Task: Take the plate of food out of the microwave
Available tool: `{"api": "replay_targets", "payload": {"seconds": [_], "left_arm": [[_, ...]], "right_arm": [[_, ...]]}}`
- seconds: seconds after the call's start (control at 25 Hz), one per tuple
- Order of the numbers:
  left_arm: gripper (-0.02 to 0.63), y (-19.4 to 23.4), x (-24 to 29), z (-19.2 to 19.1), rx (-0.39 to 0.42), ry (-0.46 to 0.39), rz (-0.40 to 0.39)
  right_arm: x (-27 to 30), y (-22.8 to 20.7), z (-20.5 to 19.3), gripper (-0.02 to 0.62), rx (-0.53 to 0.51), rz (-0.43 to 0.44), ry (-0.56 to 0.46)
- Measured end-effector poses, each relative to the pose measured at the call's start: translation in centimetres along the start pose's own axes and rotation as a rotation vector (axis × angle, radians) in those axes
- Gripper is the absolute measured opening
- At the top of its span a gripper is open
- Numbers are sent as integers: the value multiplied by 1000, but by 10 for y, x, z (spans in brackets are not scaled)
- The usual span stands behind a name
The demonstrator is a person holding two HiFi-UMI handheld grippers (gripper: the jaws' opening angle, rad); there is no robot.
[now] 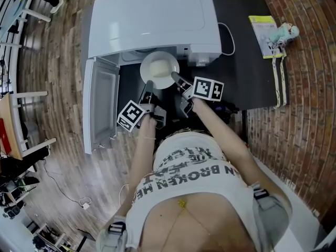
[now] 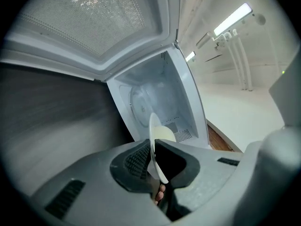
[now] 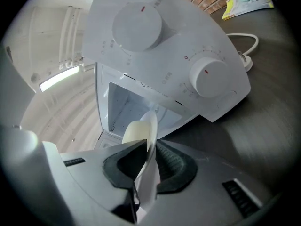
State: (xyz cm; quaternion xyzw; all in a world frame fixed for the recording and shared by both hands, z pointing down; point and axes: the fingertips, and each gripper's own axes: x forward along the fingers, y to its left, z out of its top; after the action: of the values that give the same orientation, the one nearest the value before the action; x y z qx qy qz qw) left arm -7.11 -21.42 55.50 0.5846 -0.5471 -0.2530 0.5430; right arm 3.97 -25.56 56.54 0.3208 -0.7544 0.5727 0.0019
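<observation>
While the microwave [image 1: 152,14] stands with its door [image 1: 102,101] open, the left gripper [image 1: 149,84] and right gripper [image 1: 175,77] each clamp opposite edges of the plate [image 1: 145,66] (pale food [image 1: 160,68] on it).

The floor [image 1: 58,156] is laid in worn grey-brown wood planks, with a thin white cable [image 1: 84,203] trailing loose across it, and along the right side runs a red brick wall [image 1: 310,88] just beside a dark counter [image 1: 247,72]. At the left edge stands a wooden-topped piece of furniture [image 1: 7,125] with white rails. In the gripper views a long tube light [image 2: 231,19] glows against white paintwork, seen again as a bright bar [image 3: 59,79].
</observation>
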Motion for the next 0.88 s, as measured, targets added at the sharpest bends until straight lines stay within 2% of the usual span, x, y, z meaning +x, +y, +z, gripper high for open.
{"api": "replay_targets", "payload": {"seconds": [0.28, 0.88], "left_arm": [[34, 3, -21, 8, 19, 18, -20], [34, 23, -96, 6, 52, 126, -54]], "right_arm": [[-1, 15, -19, 55, -14, -5, -20], [-25, 41, -100, 59, 5, -73, -113]]}}
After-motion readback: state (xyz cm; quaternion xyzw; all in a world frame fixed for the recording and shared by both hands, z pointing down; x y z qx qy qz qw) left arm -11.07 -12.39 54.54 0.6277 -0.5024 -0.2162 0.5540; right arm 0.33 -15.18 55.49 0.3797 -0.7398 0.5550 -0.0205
